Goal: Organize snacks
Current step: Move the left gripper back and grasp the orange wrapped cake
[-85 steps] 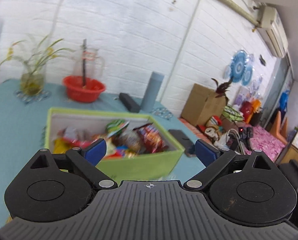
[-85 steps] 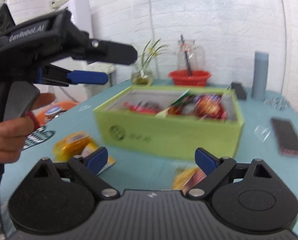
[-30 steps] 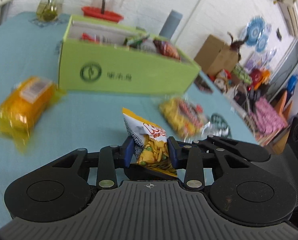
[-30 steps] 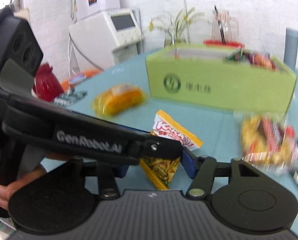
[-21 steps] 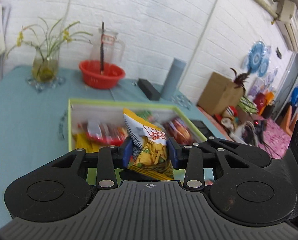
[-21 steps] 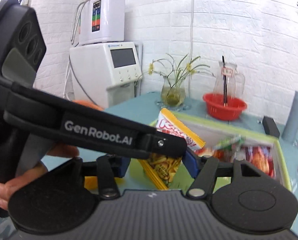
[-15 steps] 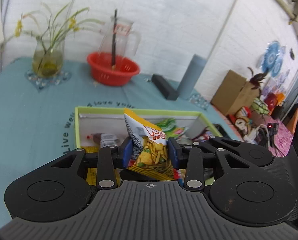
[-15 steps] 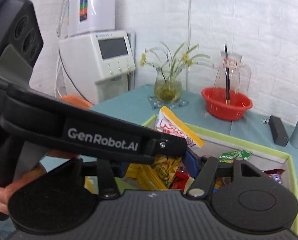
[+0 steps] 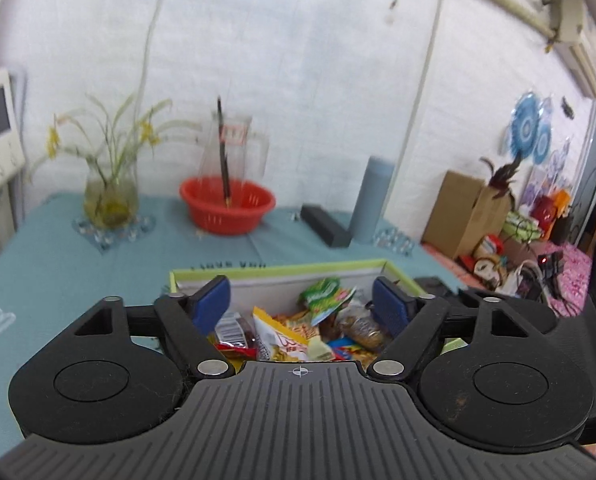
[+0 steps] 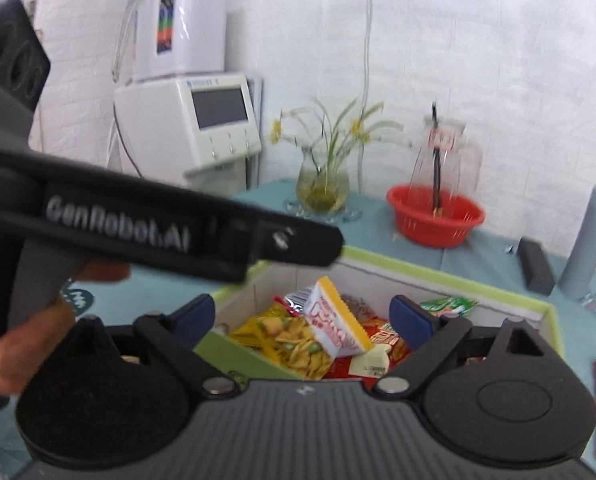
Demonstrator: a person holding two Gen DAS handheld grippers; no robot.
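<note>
At lower centre of both views, the yellow chip packet (image 10: pixel 329 336) is seen lying loose among other snacks inside the green box (image 10: pixel 537 308), evidently just released. The jaws of the left gripper (image 9: pixel 301 304) and right gripper (image 10: pixel 305 316) have just been opening and are spread above it, nothing pinched.

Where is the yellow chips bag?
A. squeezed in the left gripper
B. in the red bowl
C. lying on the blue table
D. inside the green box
D: the chips bag lies on the other snacks inside the green box, and both the left gripper and right gripper stand open around nothing.
</note>
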